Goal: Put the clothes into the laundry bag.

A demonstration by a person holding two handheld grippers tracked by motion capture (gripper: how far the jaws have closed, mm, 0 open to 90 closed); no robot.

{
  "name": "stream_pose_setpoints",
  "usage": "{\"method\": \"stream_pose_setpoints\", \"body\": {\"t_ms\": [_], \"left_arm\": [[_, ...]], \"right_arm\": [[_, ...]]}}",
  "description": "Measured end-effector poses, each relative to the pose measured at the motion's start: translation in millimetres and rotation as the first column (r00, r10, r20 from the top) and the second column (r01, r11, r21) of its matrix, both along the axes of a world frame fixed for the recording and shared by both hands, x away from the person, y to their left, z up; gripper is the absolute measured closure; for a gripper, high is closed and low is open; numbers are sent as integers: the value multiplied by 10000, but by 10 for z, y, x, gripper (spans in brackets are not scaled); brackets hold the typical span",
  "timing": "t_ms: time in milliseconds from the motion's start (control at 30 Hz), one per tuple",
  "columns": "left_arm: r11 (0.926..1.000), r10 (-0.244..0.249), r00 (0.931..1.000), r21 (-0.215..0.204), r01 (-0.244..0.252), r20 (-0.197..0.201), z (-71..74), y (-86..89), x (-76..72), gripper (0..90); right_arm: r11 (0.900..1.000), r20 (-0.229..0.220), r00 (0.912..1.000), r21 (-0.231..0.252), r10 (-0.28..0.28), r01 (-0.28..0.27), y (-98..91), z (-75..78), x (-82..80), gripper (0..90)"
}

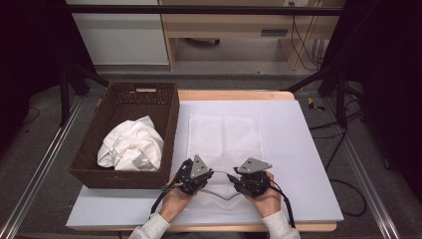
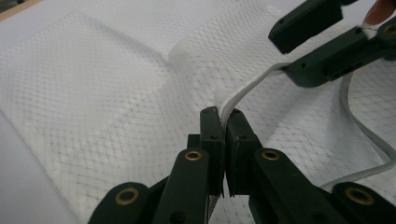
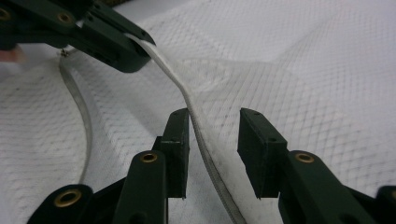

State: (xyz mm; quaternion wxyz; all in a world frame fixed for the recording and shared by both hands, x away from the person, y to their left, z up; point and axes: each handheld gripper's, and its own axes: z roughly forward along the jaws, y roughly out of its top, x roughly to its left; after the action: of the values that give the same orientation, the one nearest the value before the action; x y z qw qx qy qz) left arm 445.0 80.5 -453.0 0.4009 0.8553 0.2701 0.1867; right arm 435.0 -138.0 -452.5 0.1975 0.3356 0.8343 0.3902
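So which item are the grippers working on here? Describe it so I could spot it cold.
On the pale mat right of the brown wicker basket lies a flat white mesh bag, spread out. The left gripper is shut on its zip-like edge strip; the right gripper stands open around it. Unlike the crumpled plain white cloth in the basket, it is netted and flat.

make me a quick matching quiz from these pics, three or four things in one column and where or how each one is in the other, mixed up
Things
1. left gripper
2. right gripper
3. crumpled white cloth
4. mesh bag

States
A. lies inside the brown basket
B. spread flat on the table
C. jaws apart, the bag's edge band running between them
D. jaws shut on the bag's edge band

Pairs: 1-D, 2-C, 3-A, 4-B
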Motion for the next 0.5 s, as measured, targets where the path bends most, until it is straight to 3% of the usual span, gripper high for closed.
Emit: {"method": "stream_pose_setpoints", "body": {"t_ms": [100,200,267,300,333,400,500], "left_arm": [[9999,-21,10000,-111,22,38,10,4,-16,862],[9996,-4,9997,-283,-4,-261,10,12,11,864],[9996,-29,9996,-289,20,-284,7,17,17,863],[9995,-33,9995,-311,23,-310,5,21,12,843],[9993,-58,9994,-380,46,-327,4,28,1,843],[9994,17,9997,-339,-25,-235,15,54,-51,762],[9992,-148,9997,-374,142,-177,70,130,-168,631]], "right_arm": [[9997,-127,9999,-244,-42,39,25,-28,18,648],[9984,-276,9996,-565,-78,62,58,-60,38,610],[9976,-273,9996,-694,-58,39,62,-59,32,700],[9977,-251,9997,-675,-30,13,58,-55,36,829],[9977,-251,9997,-675,-30,13,58,-55,36,829],[9985,-332,9994,-549,-60,42,51,-54,53,884],[9994,-506,9984,-269,-251,238,37,-44,72,888]]}}
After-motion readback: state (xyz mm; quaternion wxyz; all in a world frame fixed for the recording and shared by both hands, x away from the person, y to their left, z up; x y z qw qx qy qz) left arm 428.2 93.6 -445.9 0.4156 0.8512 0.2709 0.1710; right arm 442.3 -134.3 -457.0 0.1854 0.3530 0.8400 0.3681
